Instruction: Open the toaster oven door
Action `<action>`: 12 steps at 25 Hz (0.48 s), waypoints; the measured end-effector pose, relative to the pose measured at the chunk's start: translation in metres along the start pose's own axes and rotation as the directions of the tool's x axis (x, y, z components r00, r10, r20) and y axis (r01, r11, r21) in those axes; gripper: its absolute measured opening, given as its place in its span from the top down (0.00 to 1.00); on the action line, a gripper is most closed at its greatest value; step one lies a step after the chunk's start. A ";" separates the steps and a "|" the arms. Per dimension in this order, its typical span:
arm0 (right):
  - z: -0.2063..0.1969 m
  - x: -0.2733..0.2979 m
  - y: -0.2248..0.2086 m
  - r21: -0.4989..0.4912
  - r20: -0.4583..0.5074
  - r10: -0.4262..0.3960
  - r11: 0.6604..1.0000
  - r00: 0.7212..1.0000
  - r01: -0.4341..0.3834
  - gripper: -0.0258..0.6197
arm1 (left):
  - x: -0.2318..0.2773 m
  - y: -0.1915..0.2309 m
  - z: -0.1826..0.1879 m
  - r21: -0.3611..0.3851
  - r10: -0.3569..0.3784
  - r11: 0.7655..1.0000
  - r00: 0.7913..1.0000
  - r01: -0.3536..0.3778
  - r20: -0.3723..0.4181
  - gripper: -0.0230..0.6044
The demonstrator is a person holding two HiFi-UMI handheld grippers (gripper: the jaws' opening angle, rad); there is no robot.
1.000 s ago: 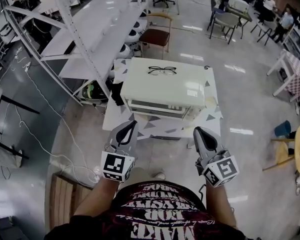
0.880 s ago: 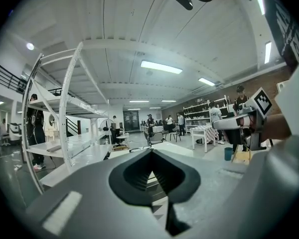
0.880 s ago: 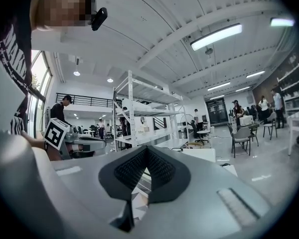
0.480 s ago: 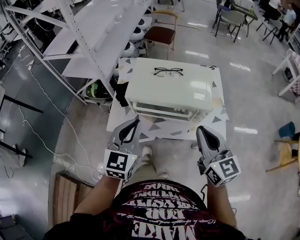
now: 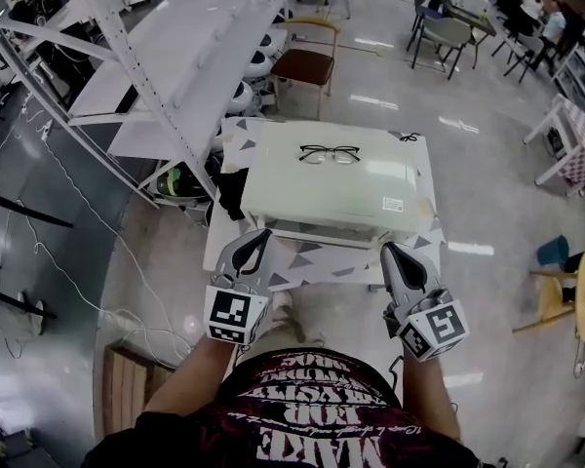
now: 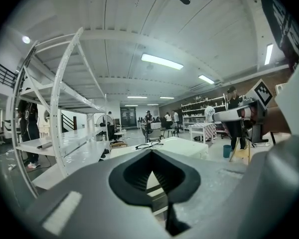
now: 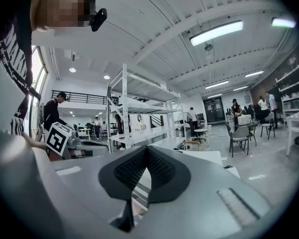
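Observation:
A white toaster oven (image 5: 331,185) stands on a small table (image 5: 236,135) covered with a triangle-patterned cloth, its door side (image 5: 317,230) facing me. A pair of glasses (image 5: 330,153) lies on its top. My left gripper (image 5: 264,233) is held just short of the oven's front left corner, shut and holding nothing. My right gripper (image 5: 388,249) hovers at the front right corner, also shut and holding nothing. Neither touches the oven. In the left gripper view the oven (image 6: 184,146) lies beyond the closed jaws of that gripper (image 6: 151,153); the right gripper (image 7: 147,149) likewise points past the oven (image 7: 205,157).
A tall white shelving rack (image 5: 166,66) runs along the left, close to the table. A wooden chair (image 5: 305,66) stands behind the table. Cables (image 5: 73,261) trail over the floor at left, and a wooden pallet (image 5: 127,388) lies by my left side. People sit at desks far back.
I have stepped closer to the table, so the oven now lies right in front of both grippers. Both grippers stay shut and level.

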State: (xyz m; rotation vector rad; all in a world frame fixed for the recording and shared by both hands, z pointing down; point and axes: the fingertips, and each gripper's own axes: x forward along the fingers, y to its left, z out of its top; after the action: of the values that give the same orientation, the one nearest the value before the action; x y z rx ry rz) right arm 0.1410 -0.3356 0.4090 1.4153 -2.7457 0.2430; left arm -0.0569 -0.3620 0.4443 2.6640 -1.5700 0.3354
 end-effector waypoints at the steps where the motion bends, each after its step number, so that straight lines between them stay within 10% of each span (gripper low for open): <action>1: 0.001 0.004 -0.002 0.000 -0.001 -0.002 1.000 1.000 0.002 0.92 | 0.004 0.002 -0.002 -0.001 -0.003 1.000 1.000 0.003 -0.004 0.96; 12: -0.009 0.033 -0.017 0.020 -0.039 -0.014 1.000 0.999 0.014 0.92 | 0.039 0.018 -0.024 -0.003 -0.024 1.000 0.999 0.023 -0.049 0.96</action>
State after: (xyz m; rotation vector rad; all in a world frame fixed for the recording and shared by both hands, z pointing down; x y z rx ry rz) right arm 0.1354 -0.3705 0.4235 1.4188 -2.7093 0.2949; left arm -0.0582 -0.4017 0.4737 2.6493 -1.5235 0.3944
